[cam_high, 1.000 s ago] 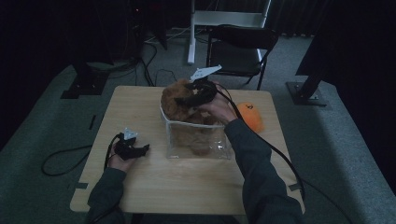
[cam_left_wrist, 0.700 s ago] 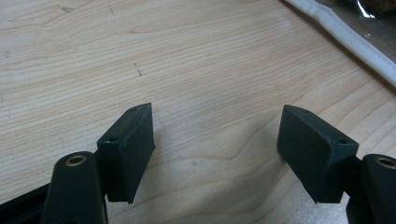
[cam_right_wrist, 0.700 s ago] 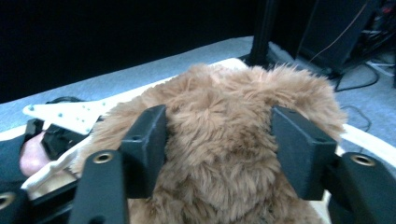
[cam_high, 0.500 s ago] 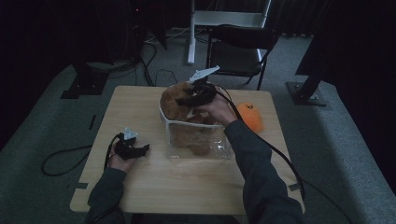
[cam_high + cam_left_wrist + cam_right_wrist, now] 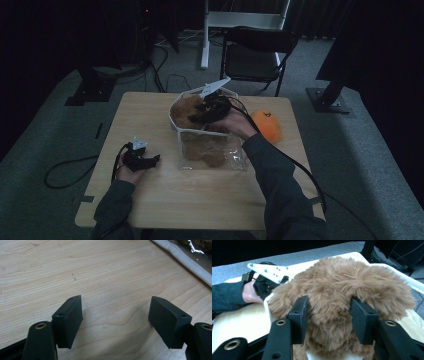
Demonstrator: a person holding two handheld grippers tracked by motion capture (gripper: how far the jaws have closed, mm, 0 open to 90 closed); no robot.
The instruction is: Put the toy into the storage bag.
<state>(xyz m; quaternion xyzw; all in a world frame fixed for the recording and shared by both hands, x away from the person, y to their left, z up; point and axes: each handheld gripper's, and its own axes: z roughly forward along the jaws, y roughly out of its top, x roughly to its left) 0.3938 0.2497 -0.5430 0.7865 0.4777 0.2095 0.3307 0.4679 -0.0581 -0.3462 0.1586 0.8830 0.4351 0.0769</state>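
We see a brown plush toy (image 5: 342,302) with long, shaggy fur, sitting at the top of a clear bin (image 5: 212,150) with a white rim in the middle of the desk (image 5: 200,195). In the high view the toy (image 5: 192,107) bulges above the bin's far edge, and more brown fur shows through the clear wall below it.

Our right hand-held gripper (image 5: 329,315) has just been closing its jaws, and the toy sits between them. The two black pads (image 5: 299,315) now press into the fur on either side of a thick tuft, about half apart, so we read this as a grip on the plush toy. In the high view this hand-held gripper (image 5: 207,107) is over the bin's far rim.

Our left hand-held gripper (image 5: 116,320) rests low over bare desk wood, its jaws wide apart with nothing between them. In the high view it (image 5: 142,160) lies left of the bin, near it.

An orange ball (image 5: 267,125) lies on the desk just right of the bin.
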